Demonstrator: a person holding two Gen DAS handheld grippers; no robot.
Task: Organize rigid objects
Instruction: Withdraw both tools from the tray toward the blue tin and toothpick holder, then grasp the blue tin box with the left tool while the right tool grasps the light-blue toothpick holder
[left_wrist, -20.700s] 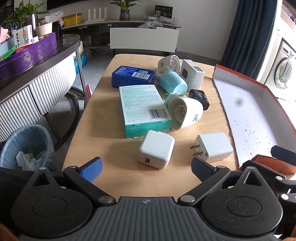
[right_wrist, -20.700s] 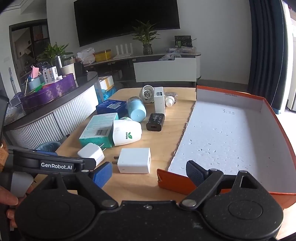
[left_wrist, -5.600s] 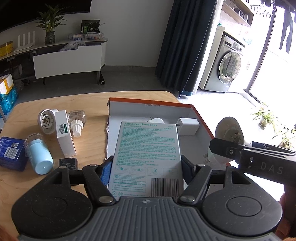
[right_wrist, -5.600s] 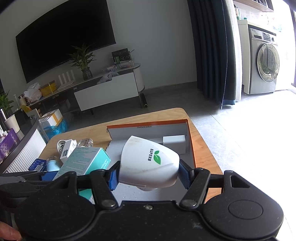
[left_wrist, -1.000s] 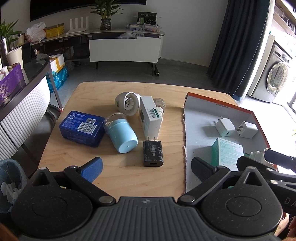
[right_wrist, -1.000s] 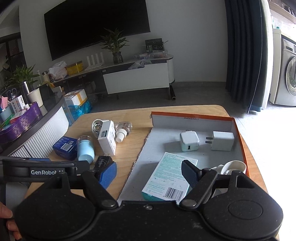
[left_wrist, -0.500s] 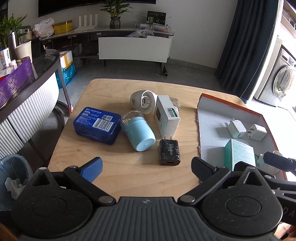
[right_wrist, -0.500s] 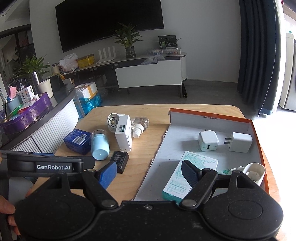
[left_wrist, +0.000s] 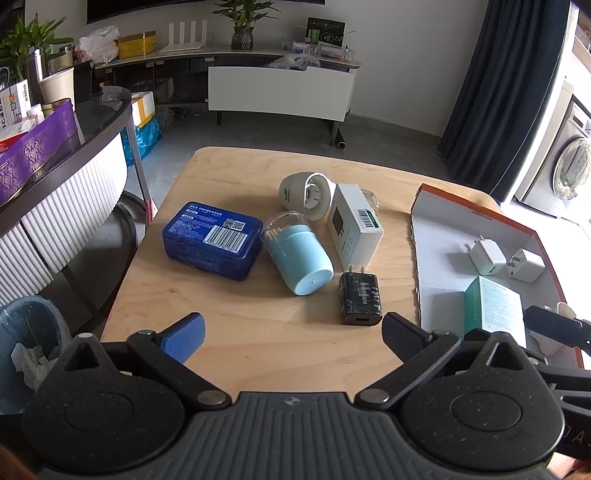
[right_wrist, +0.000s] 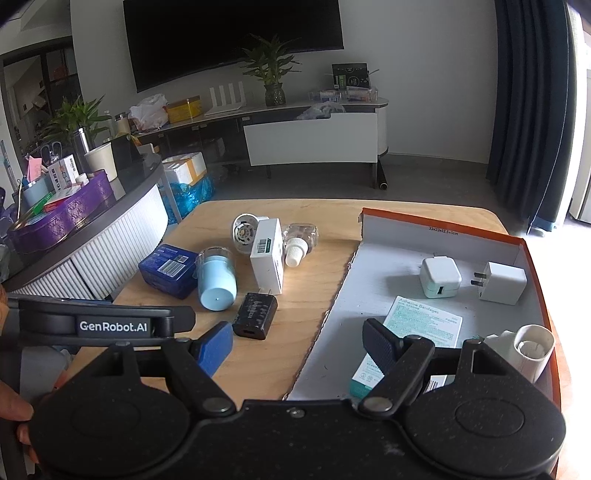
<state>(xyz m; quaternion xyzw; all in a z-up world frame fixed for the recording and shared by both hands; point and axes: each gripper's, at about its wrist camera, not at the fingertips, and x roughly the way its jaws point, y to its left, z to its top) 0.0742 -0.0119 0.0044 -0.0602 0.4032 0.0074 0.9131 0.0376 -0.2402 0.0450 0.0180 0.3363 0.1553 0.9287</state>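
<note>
On pale plywood table (left_wrist: 258, 332), ribbed black charger (left_wrist: 360, 298)

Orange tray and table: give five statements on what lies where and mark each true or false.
1. Two white chargers lie in the orange tray. True.
2. The black charger lies in the tray. False: it lies on the table.
3. The left gripper holds the blue box. False: it is open and empty; the box lies on the table.
4. The bandage box lies in the tray. True.
5. The light blue container stands upright. False: it lies on its side.
</note>
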